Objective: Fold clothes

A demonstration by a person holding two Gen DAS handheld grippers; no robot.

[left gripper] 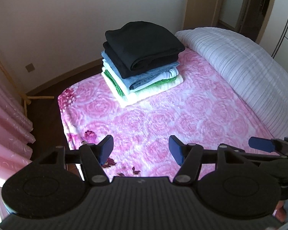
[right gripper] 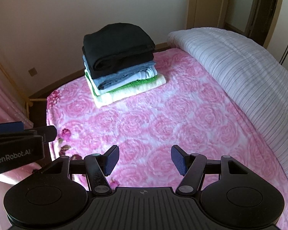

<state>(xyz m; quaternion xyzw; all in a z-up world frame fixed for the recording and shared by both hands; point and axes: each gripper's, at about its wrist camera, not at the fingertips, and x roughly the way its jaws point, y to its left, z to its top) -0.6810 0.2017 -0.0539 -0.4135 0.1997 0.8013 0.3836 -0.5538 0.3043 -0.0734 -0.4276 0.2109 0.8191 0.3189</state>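
Observation:
A stack of folded clothes [left gripper: 142,63] sits on the far part of the pink floral bed blanket [left gripper: 163,118]: a black garment [left gripper: 144,42] on top, then blue, white, green and cream layers. The stack also shows in the right wrist view [right gripper: 121,65]. My left gripper [left gripper: 141,150] is open and empty, low over the near part of the blanket. My right gripper [right gripper: 145,159] is open and empty, beside the left one. The right gripper's blue fingertip [left gripper: 261,144] shows at the right edge of the left wrist view; the left gripper's body [right gripper: 17,145] shows at the left of the right wrist view.
A white striped quilt [left gripper: 240,69] lies bunched along the bed's right side. Pink curtains [left gripper: 7,118] hang at the left. A wooden stand [left gripper: 28,99] stands on the dark floor by the wall. Wooden wardrobe doors [right gripper: 207,5] stand behind the bed.

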